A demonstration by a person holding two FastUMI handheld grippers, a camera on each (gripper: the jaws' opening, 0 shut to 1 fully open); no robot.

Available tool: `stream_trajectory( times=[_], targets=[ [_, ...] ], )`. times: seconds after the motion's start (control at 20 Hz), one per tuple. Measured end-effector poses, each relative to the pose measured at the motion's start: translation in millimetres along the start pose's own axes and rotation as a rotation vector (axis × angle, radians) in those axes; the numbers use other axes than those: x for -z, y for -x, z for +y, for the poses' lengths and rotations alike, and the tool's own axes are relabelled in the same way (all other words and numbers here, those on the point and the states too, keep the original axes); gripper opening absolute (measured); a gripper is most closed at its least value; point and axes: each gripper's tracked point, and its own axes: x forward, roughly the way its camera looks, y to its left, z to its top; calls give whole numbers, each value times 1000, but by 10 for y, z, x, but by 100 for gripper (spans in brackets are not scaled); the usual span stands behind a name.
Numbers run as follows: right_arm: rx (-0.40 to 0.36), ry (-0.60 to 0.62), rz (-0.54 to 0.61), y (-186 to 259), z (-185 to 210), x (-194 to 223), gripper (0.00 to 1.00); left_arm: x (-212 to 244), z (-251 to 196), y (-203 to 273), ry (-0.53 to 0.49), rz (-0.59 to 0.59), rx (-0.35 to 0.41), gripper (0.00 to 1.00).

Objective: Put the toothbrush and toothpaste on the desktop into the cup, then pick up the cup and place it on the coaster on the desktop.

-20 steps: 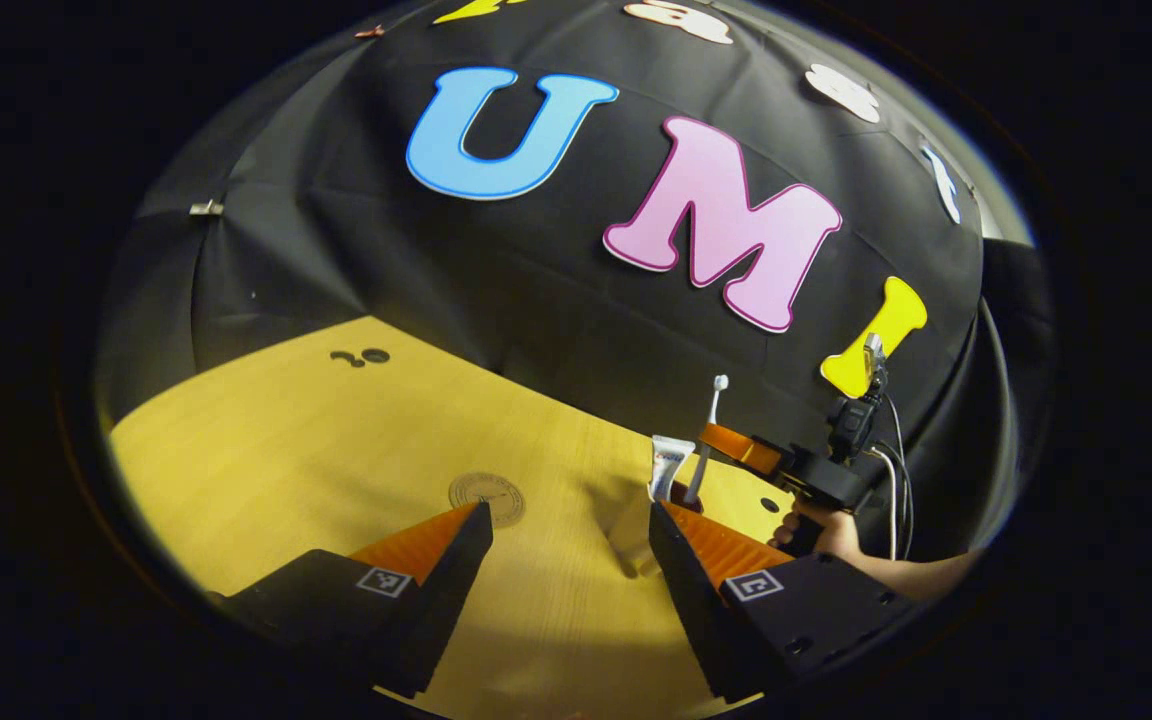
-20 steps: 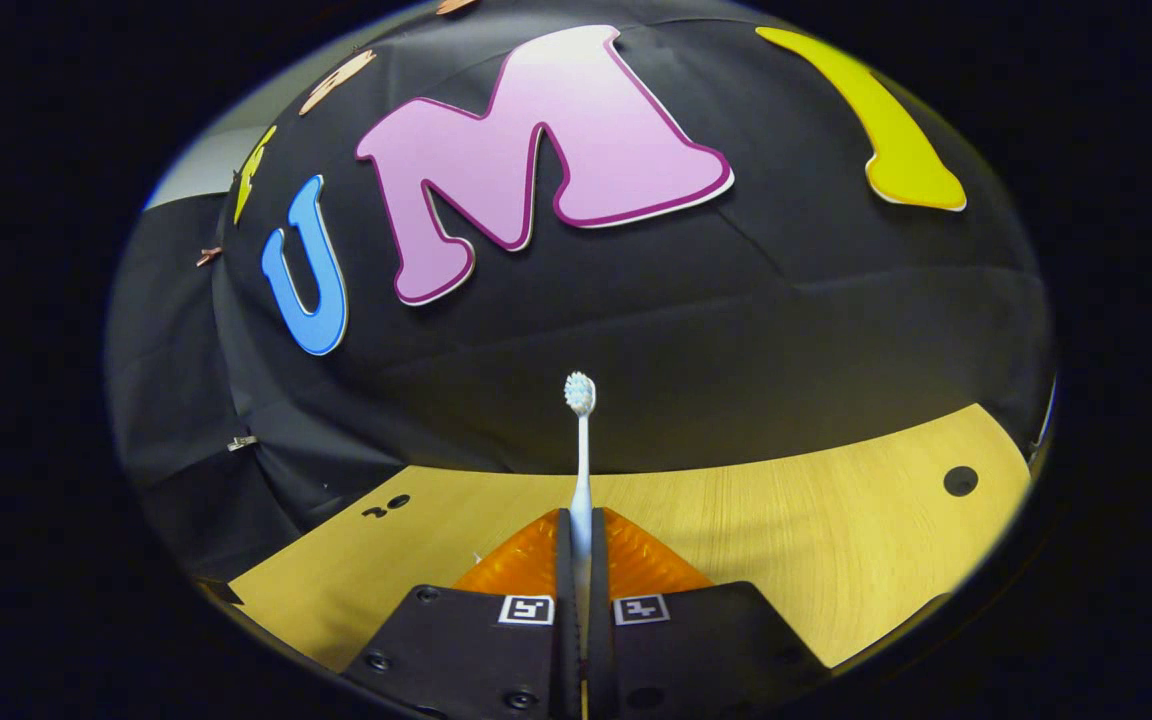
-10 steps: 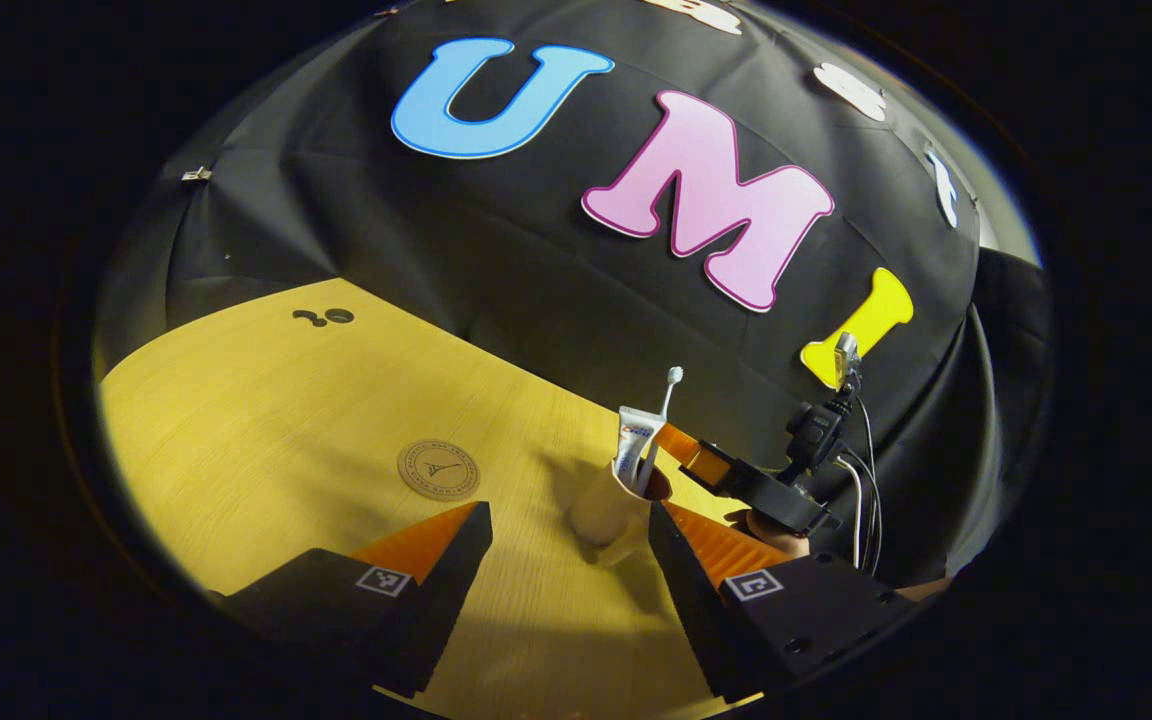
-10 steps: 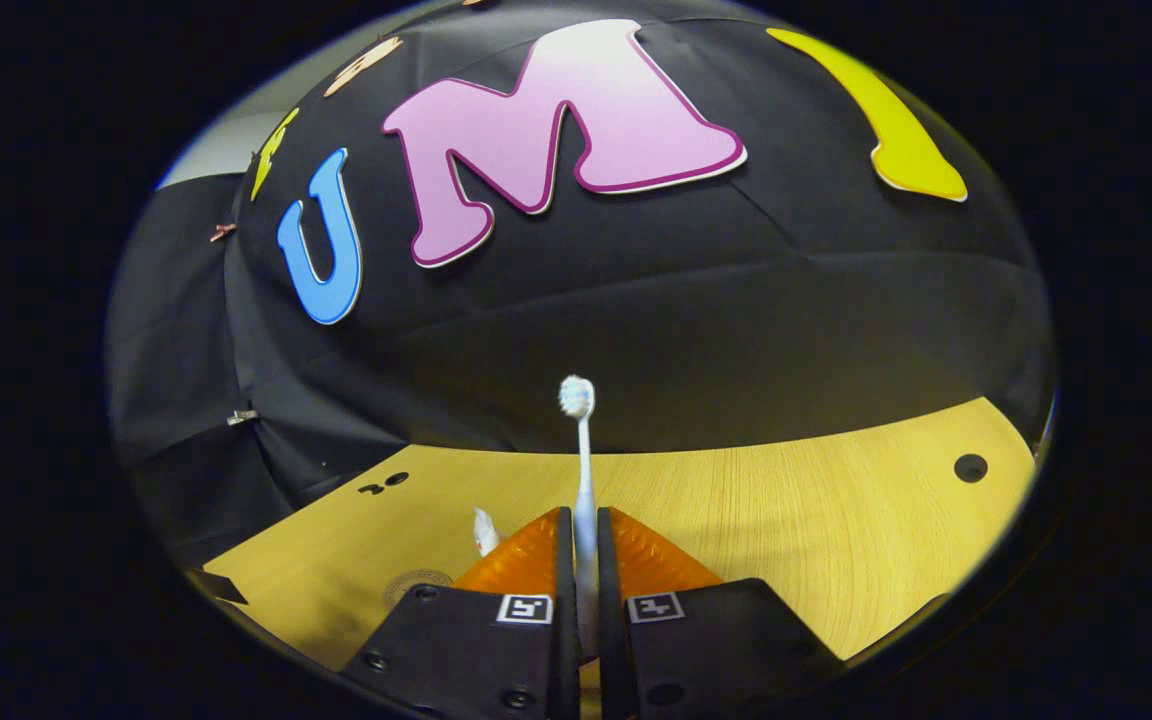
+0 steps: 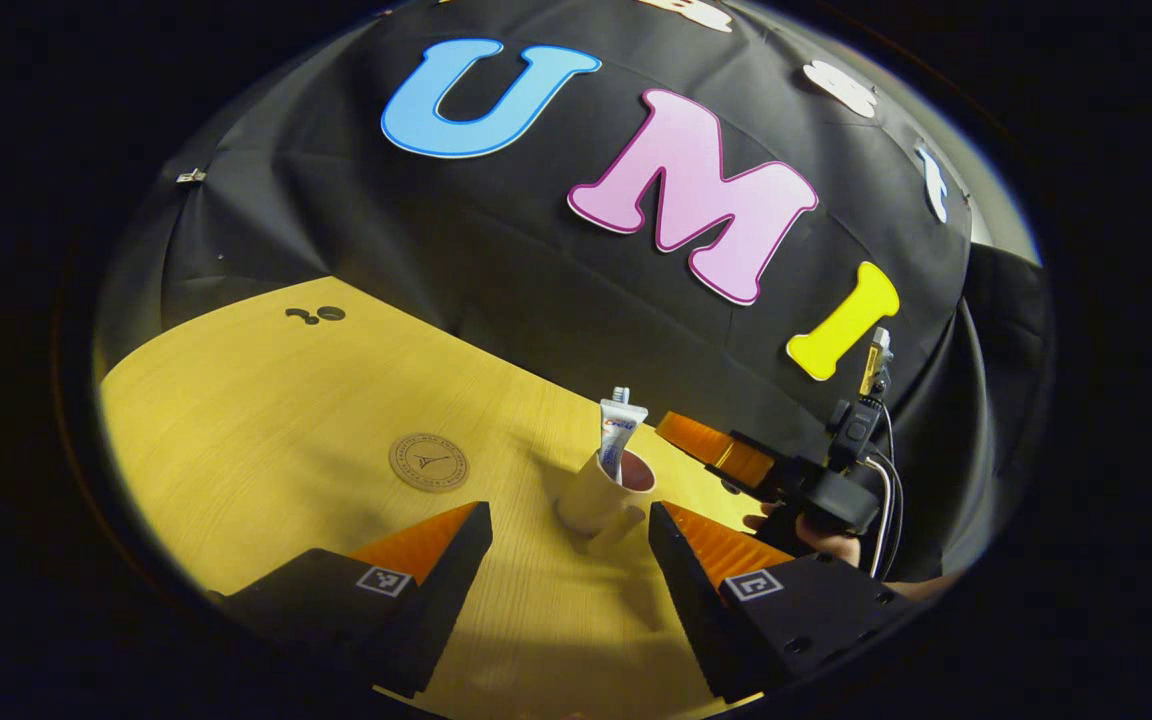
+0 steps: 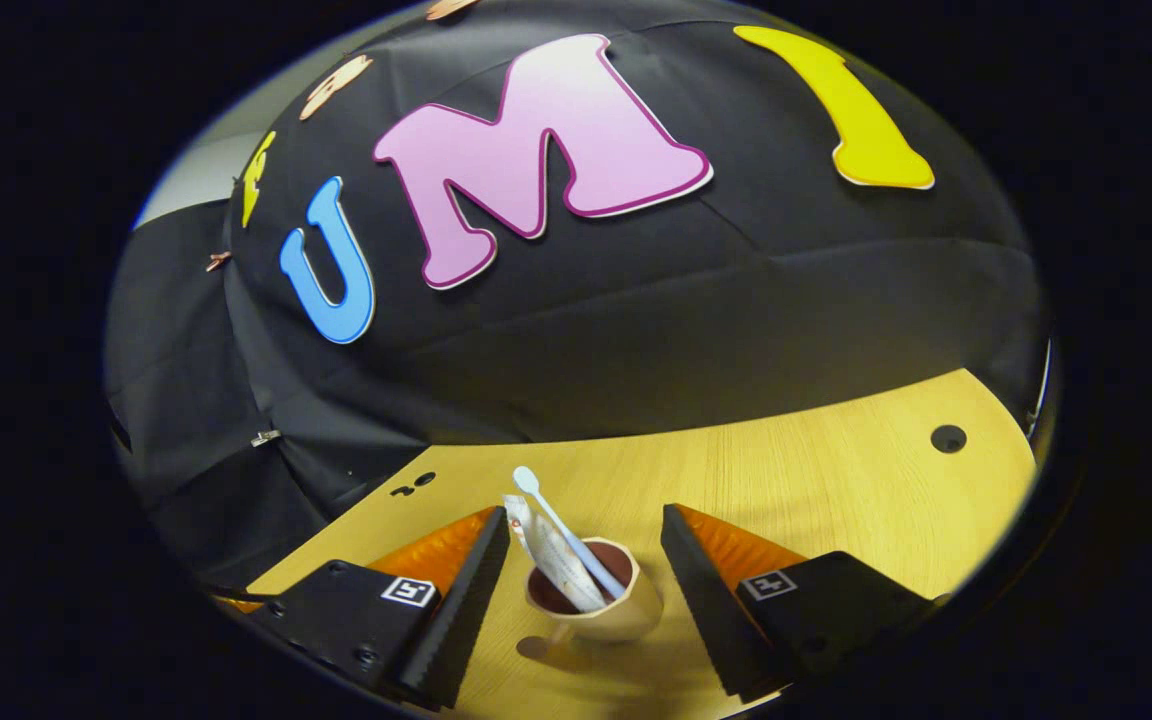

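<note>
A tan cup (image 6: 608, 612) with a dark red inside stands on the wooden desktop (image 6: 836, 500). The white toothbrush (image 6: 558, 518) and the toothpaste tube (image 6: 534, 530) lean in it, heads up. My right gripper (image 6: 586, 560) is open, its fingers either side of the cup and just above it, touching nothing. In the left gripper view the cup (image 5: 596, 495) with the toothpaste tube (image 5: 620, 432) stands just beyond my open left gripper (image 5: 571, 545). The round brown coaster (image 5: 428, 462) lies to the cup's left. The right gripper (image 5: 701, 440) hovers beside the cup on its right.
A hand (image 5: 821, 540) holds the right gripper, with cables trailing behind it. The black cloth wall (image 5: 536, 290) closes off the desktop's far edge. Small dark holes (image 5: 316, 315) mark the desktop's far left, and one hole (image 6: 948, 438) sits at the far right.
My right gripper has opened and let go of the toothbrush, which now leans in the cup beside the toothpaste. The gripper has drawn back a little. The left gripper stays open.
</note>
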Motion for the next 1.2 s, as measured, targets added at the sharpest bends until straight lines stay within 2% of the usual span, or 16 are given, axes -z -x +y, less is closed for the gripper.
stream_trajectory(
  times=[0.05, 0.35, 0.6, 0.7, 0.9, 1.2],
  targets=[
    [14, -18, 24, 52, 14, 13, 97, 3, 21, 30, -3, -2, -6, 98],
    [65, -75, 164, 204, 98, 118, 98, -51, 168, 227, -9, -20, -47, 98],
    [95, -169, 361, 186, 261, 360, 98, -86, 408, 528, -3, -27, -110, 97],
    [125, -170, 399, 150, 257, 419, 97, -71, 531, 644, 5, -18, -129, 97],
    [212, -155, 547, 91, 192, 773, 98, -99, 829, 914, -22, -14, -198, 97],
    [277, -149, 690, -40, 160, 1142, 98, -47, 1120, 1307, 13, -1, -244, 97]
  ],
)
